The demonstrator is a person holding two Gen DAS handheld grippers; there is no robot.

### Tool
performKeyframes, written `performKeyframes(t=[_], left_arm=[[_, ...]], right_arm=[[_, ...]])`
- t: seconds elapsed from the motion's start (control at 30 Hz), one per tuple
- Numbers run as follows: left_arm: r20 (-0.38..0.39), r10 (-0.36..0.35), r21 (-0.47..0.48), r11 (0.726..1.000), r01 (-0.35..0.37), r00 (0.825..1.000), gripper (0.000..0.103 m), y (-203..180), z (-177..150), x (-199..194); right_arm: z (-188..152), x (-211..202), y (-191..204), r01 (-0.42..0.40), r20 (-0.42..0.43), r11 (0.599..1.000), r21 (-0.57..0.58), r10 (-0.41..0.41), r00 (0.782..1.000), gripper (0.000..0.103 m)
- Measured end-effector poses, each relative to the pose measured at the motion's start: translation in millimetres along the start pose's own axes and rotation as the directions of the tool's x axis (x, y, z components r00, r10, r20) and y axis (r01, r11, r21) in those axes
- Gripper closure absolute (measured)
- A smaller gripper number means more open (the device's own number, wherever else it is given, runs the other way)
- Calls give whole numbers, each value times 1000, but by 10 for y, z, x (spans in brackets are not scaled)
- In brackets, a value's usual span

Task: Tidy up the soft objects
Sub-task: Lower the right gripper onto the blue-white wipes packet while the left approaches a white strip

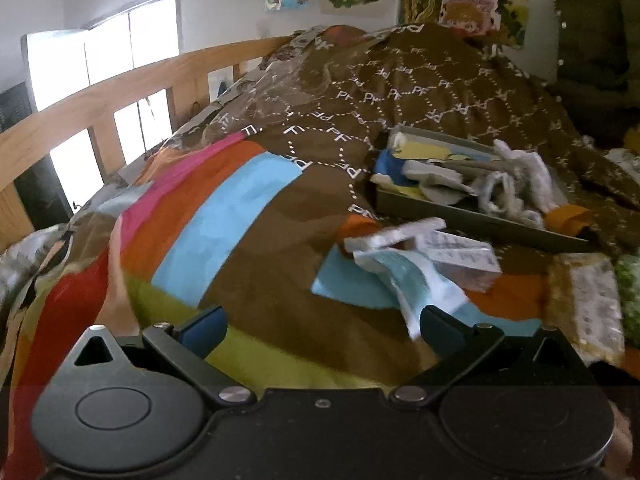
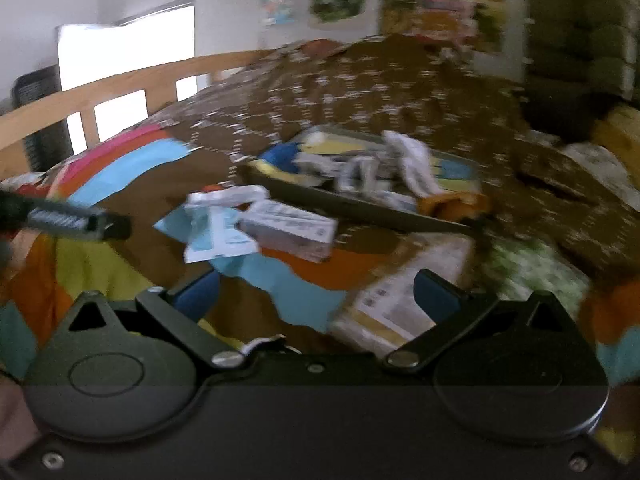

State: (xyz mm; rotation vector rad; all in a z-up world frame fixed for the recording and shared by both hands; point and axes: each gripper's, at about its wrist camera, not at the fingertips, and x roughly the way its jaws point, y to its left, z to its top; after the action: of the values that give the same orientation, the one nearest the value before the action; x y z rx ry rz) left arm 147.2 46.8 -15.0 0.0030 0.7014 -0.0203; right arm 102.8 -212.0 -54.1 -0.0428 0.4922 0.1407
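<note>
We work across the bed from left to right, starting with the wooden bed rail (image 1: 120, 92) and the striped part of the blanket (image 1: 224, 224), where nothing soft needs sorting. Our left gripper (image 1: 320, 328) hangs just above that blanket with its jaws spread wide and nothing between them, so it is free for a pick. Just ahead and to its right lies a blue and white sock (image 1: 416, 280), its near end close to the right finger, with a white paper-labelled pack (image 1: 452, 252) resting partly across its far end. Beyond that sits the shallow tray (image 1: 480, 216) already heaped with white and grey socks (image 1: 516, 176), and an orange sock (image 1: 568, 216) lies against its near right edge. We judge the step in hand to be reaching for a loose sock, and to do it well we should come in low at the free near end, clear of the pack, and pinch a full fold of cloth. Our right gripper (image 2: 316, 300) is also wide apart and empty, over a flat packaged item (image 2: 400, 304); that view is blurred, so we trust it less.
</note>
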Motion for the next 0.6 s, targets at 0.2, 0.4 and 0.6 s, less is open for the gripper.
performKeyframes(t=[0.2, 0.4, 0.6], left_arm=[[38, -43, 145, 989, 37, 998, 1, -36, 214, 332], [36, -102, 150, 984, 96, 994, 1, -44, 329, 604], [6, -181, 150, 972, 178, 984, 1, -93, 457, 814]], right_arm=[[35, 395, 72, -125, -22, 990, -64, 124, 992, 0], [-9, 685, 128, -148, -47, 986, -75, 144, 988, 0], [-63, 840, 108, -165, -61, 985, -53, 162, 985, 0]])
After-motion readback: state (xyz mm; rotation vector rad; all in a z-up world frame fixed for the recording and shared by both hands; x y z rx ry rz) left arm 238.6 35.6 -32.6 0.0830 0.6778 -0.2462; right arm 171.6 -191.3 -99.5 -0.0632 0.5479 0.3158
